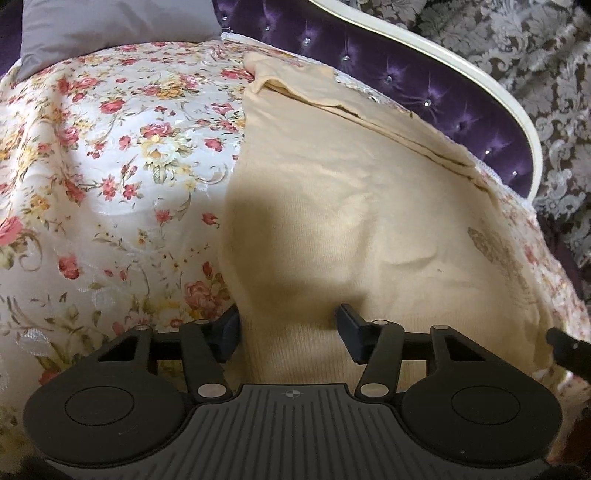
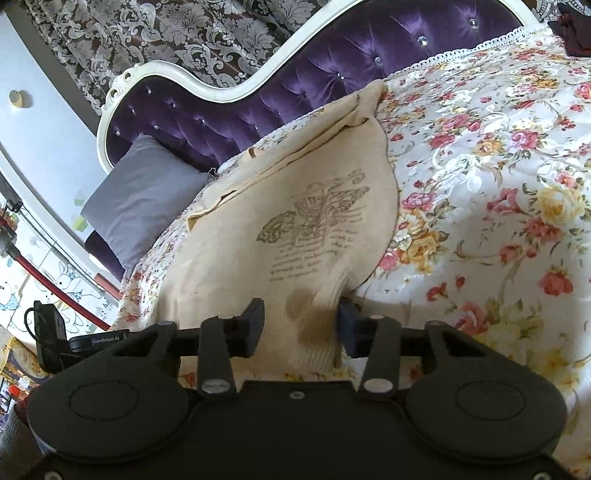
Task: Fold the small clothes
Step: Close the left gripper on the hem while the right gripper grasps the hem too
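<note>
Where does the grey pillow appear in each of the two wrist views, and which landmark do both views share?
Left wrist view: the grey pillow lies at the top left, at the far edge of the flowered bedspread.
Right wrist view: the grey pillow is at the middle left.
Shared landmark: the purple tufted headboard with a cream frame.

Beige garment (image 2: 295, 206) (grey-brown print), rose-flowered cream bedspread (image 1: 110, 147), tufted purple headboard (image 2: 314, 74), grey pillow (image 2: 144, 188).
</note>
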{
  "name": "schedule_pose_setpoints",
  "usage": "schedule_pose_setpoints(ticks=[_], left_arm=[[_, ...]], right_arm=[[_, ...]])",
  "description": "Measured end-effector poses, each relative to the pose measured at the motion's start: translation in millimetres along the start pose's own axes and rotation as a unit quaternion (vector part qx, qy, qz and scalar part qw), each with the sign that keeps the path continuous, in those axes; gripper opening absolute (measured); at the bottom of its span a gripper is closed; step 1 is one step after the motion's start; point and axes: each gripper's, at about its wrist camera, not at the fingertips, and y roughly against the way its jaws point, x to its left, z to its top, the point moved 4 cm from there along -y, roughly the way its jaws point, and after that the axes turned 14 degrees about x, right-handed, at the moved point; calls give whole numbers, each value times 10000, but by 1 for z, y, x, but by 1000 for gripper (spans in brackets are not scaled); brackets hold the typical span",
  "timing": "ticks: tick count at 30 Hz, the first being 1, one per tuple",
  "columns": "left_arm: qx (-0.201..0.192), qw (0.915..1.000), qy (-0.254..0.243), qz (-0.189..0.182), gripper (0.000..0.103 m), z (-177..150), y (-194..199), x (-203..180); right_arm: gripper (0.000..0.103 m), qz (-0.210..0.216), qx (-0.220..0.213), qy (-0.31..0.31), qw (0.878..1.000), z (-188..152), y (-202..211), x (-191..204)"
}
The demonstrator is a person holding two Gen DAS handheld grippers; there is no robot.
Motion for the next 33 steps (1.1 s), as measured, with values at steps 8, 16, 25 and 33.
schedule_pose_setpoints(ticks=[8, 16, 25, 33], left_arm=[[189, 9998, -99, 52, 11, -4, 0, -6], [92, 9998, -172, -37, 4, -5, -1, -9], [-863, 9954, -221, -360, 4, -7, 34, -17], [-1354, 9885, -64, -676, 4, 12, 67, -19]], right_arm=[[56, 49, 9, -48, 10000, 1, 0, -1], [67, 331, 25, -247, 9991, 0, -1, -2], [17, 136, -147, -33, 9998, 0, 6, 4], [17, 233, -615, 45, 9978, 15, 29, 14]])
